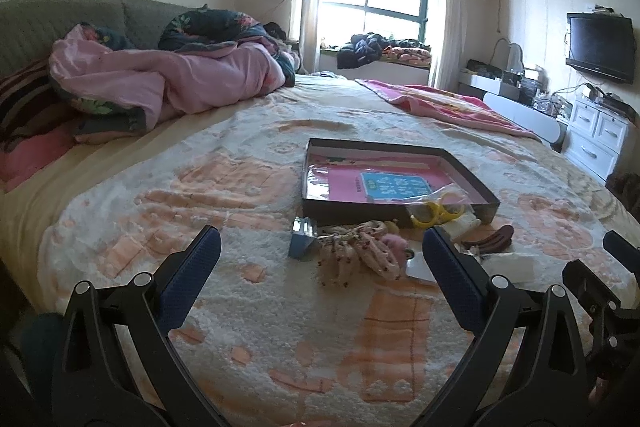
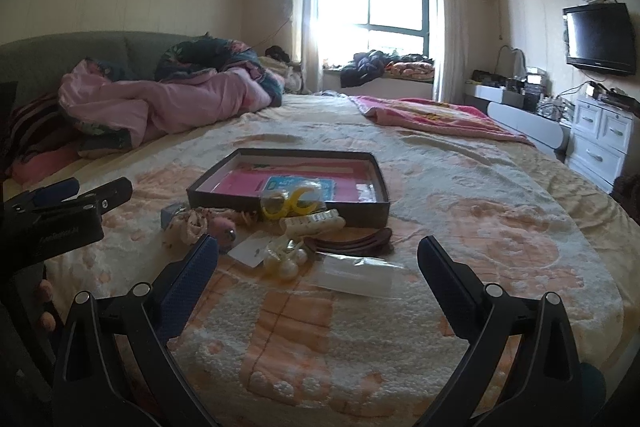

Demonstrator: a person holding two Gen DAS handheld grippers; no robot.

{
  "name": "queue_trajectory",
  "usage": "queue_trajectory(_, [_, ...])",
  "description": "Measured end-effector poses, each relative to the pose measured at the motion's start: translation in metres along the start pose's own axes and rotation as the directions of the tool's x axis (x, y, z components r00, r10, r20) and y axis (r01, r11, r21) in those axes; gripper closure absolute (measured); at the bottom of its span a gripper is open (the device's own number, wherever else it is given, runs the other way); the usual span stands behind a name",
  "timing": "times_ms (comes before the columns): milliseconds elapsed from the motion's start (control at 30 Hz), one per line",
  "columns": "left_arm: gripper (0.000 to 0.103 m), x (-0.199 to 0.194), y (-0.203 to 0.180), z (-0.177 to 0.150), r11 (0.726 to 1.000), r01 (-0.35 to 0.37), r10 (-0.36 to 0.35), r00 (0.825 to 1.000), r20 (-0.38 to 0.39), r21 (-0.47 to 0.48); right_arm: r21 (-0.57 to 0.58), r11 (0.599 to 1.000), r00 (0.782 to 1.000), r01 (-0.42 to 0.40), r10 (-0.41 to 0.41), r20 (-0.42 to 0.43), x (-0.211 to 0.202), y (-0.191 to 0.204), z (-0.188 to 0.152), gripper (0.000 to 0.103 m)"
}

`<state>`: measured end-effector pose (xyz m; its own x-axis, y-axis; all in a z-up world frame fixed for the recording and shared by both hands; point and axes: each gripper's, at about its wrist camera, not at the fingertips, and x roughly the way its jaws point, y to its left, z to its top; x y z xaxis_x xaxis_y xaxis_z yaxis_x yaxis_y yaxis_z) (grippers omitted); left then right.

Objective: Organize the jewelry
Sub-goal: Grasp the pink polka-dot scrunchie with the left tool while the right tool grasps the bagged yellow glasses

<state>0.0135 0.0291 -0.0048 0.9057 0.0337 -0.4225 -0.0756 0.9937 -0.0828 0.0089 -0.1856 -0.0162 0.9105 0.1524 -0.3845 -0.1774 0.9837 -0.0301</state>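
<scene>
Both claws are wide and hold nothing: the left gripper (image 1: 320, 251) and the right gripper (image 2: 318, 253). The jewelry pile (image 2: 280, 239) lies on the bed blanket (image 2: 480, 227), at 6 o'clock from the shallow box (image 2: 288, 203), touching its front wall.

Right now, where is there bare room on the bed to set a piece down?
The blanket is bare between the open right gripper and the pearl hair ties; also right of the box. It is crowded along the box's near edge: yellow clip, white claw clip, brown clip, floral scrunchie.
</scene>
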Motion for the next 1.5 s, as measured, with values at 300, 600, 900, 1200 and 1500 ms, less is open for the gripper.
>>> queue_trajectory(300, [0.010, 0.025, 0.034, -0.003, 0.997, -0.030, 0.025, 0.996, -0.082, -0.068, -0.069, 0.993, 0.993, -0.093, 0.087, -0.084, 0.036, 0.017, 0.009, 0.006])
queue_trajectory(600, [0.010, 0.054, 0.052, -0.006, 0.994, -0.019, 0.000, 0.985, -0.171, -0.111, -0.085, 0.987, 0.981, -0.136, 0.123, -0.147, 0.075, 0.020, 0.016, 0.006])
queue_trajectory(900, [0.010, 0.088, 0.038, -0.006, 0.992, 0.088, -0.109, 0.956, -0.272, -0.089, -0.060, 0.990, 0.975, -0.125, 0.111, -0.192, 0.112, 0.008, 0.025, 0.006])
queue_trajectory(1200, [0.011, 0.112, 0.018, -0.014, 0.973, 0.211, -0.230, 0.910, -0.346, -0.090, -0.033, 0.993, 0.962, -0.116, 0.104, -0.254, 0.160, -0.011, 0.037, 0.006])
queue_trajectory(1500, [0.044, 0.120, 0.011, -0.016, 0.954, 0.275, -0.300, 0.884, -0.359, -0.119, -0.076, 0.984, 0.943, -0.159, 0.129, -0.307, 0.200, -0.009, 0.046, 0.007])
